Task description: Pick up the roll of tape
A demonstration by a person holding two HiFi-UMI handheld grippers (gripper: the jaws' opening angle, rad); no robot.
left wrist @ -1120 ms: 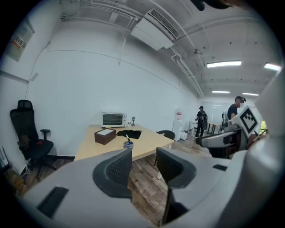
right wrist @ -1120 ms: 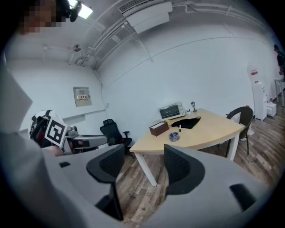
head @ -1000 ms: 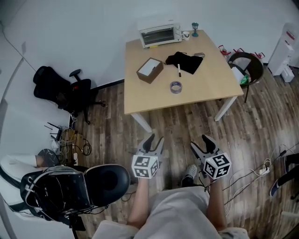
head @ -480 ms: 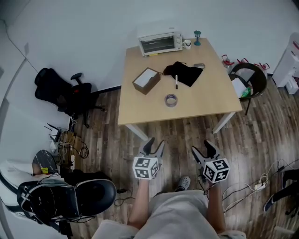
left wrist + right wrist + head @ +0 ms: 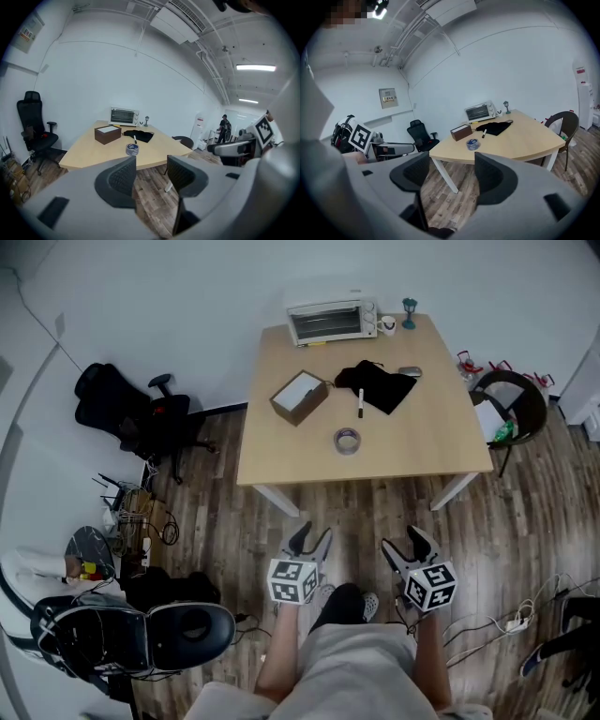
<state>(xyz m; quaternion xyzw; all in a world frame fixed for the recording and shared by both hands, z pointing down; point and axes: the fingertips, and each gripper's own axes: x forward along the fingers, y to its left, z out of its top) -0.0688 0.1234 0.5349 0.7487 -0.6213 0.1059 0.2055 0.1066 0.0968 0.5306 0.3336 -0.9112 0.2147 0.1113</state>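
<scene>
Left claw [image 5: 311, 535] and right claw [image 5: 405, 542] had just been opening, nothing between either; roll of tape [image 5: 348, 441] lay flat mid-tabletop [image 5: 427, 442], well apart; best to approach first, then straddle its rim squarely.

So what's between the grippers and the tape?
In the head view, only floor and a strip of table separate the left gripper and right gripper from the tape. Both pairs of jaws have just been opening, empty.
</scene>
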